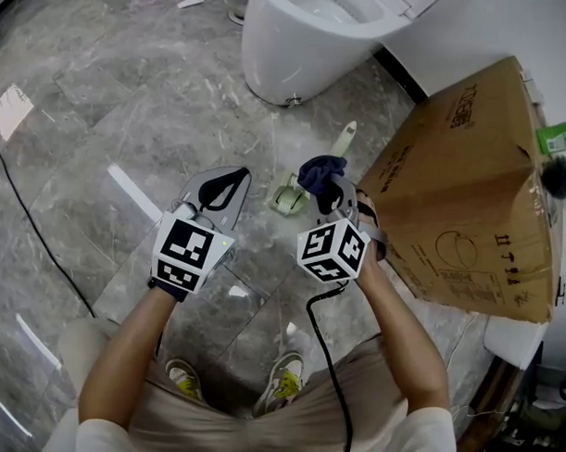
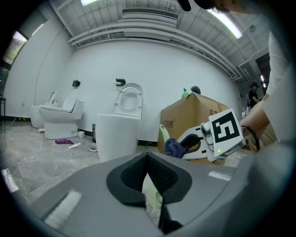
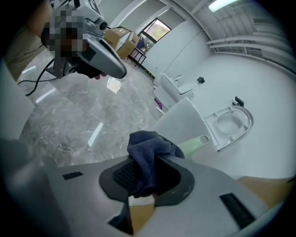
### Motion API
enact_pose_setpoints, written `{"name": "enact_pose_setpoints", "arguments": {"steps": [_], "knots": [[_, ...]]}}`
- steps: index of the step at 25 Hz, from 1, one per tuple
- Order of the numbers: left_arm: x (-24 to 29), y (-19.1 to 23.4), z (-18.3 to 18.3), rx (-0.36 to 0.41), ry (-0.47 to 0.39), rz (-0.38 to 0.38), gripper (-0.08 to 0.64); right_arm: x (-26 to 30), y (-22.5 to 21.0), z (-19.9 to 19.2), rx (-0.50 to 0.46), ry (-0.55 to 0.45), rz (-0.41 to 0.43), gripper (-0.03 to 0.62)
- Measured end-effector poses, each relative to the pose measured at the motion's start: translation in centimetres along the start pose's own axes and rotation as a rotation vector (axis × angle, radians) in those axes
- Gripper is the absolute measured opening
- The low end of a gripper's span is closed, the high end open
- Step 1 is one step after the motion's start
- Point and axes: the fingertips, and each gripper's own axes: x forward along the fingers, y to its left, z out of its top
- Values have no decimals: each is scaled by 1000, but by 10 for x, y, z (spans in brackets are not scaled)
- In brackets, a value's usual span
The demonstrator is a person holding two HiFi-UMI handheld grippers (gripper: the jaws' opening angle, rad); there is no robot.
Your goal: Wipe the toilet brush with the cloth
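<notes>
Two white toilets (image 2: 115,134) stand on a glossy grey marble floor (image 1: 94,134); the print on the cardboard box (image 1: 467,177) I can't read. My left gripper (image 1: 221,187) is closed and empty. My right gripper (image 1: 330,193) pinches the dark blue cloth (image 1: 320,173) close by the pale green brush (image 1: 339,144), which lies on the floor beside the box.

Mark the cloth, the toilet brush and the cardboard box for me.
cloth (image 3: 147,152): right gripper view, on the bunched dark fold.
toilet brush (image 1: 343,138): head view, on its pale green handle.
cardboard box (image 1: 466,168): head view, on its top face.
</notes>
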Motion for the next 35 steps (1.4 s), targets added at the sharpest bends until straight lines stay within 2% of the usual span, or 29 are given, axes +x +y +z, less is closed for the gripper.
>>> {"name": "enact_pose_setpoints", "arguments": {"steps": [3, 7, 11, 19, 21, 24, 27, 32, 35], "knots": [[1, -1, 3, -1, -10, -1, -2, 5, 15, -7, 33, 15, 60, 80], [3, -2, 5, -4, -14, -3, -2, 1, 7, -7, 75, 1, 57, 80], [3, -3, 5, -2, -14, -8, -2, -14, -18, 5, 132, -55, 7, 80], [4, -7, 6, 4, -11, -13, -2, -43, -78, 27, 225, -216, -156, 81], [4, -7, 7, 7, -12, -12, -2, -45, -88, 28, 258, -231, -171, 81], [5, -8, 6, 10, -9, -9, -2, -44, -93, 26, 298, -234, -168, 81], [5, -10, 4, 14, -3, -12, -2, -41, -80, 28, 260, -229, -146, 81], [4, -9, 6, 20, -4, -6, -2, -25, -41, 21, 215, -173, -56, 81], [0, -8, 5, 27, 2, -2, -2, -13, -19, 12, 232, -137, 9, 81]]}}
